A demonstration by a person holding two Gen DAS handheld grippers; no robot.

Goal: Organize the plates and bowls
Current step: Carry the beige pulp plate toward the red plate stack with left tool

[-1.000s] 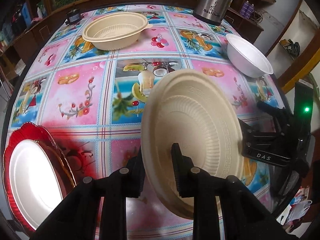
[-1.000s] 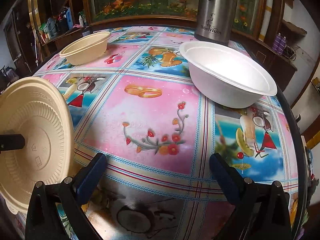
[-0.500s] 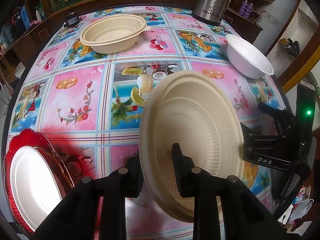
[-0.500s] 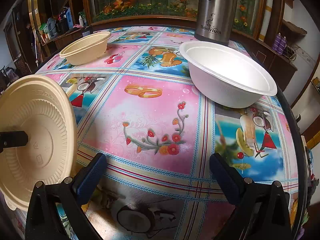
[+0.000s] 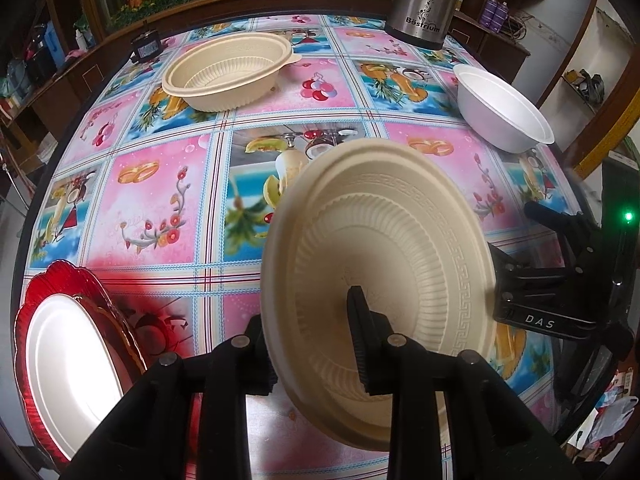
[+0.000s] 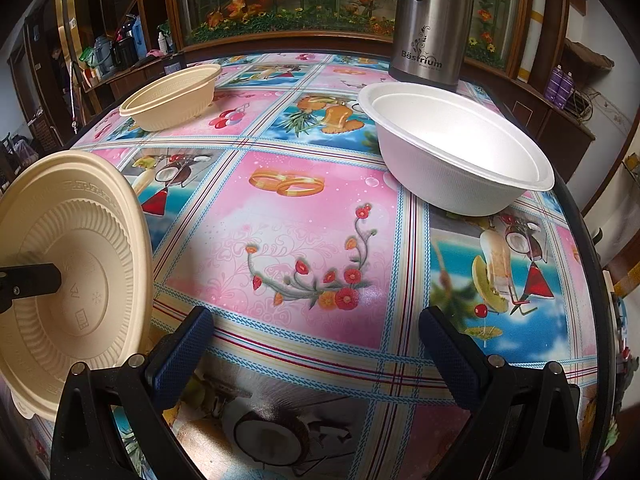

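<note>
Two grippers are hovering over the counter [image 6: 312,208]. Left gripper [image 5: 310,344] is pinching a tilted beige bowl [image 5: 384,264] by its wall, its jaws having just been easing apart. Right gripper [image 6: 316,356] is holding nothing, jaws spread wide, near the white bowl [image 6: 456,152].

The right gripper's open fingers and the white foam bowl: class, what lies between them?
Only bare flowered tablecloth separates right gripper from white foam bowl, seen in the right wrist view.
</note>
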